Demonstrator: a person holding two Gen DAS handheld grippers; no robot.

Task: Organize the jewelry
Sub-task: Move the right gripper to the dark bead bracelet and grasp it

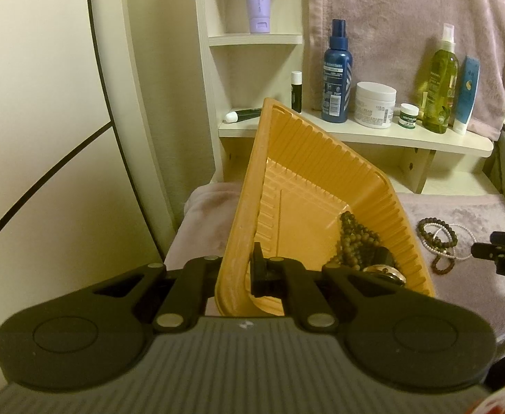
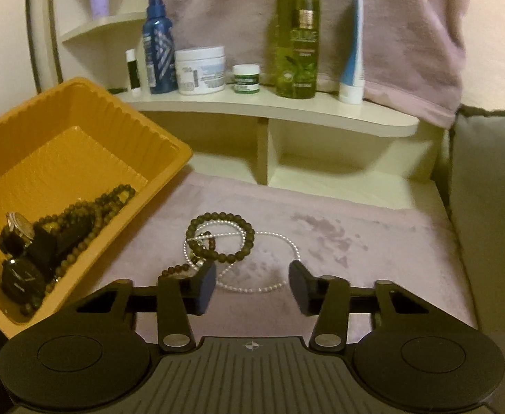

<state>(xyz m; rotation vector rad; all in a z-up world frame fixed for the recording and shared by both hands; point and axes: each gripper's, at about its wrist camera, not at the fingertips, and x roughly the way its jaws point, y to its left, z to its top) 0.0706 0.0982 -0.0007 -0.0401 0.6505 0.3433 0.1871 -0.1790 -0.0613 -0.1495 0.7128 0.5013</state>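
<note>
My left gripper (image 1: 243,272) is shut on the near rim of an orange plastic tray (image 1: 307,172) and holds it tilted. Beaded bracelets (image 1: 356,238) and a watch (image 1: 385,272) lie in its low corner. In the right wrist view the tray (image 2: 76,110) sits at left with dark beads (image 2: 90,220) and two watches (image 2: 19,276) inside. My right gripper (image 2: 252,284) is open, low over the pink cloth (image 2: 356,241). A dark bead bracelet (image 2: 223,238) and a white pearl strand (image 2: 269,265) lie just ahead of its fingers. The right gripper's tip shows in the left wrist view (image 1: 501,252).
A cream shelf (image 2: 287,110) behind carries a blue spray bottle (image 2: 157,41), a white jar (image 2: 200,69), a small green jar (image 2: 247,79), a green bottle (image 2: 297,34) and a blue tube (image 2: 354,51). A grey cushion (image 2: 490,189) stands at right.
</note>
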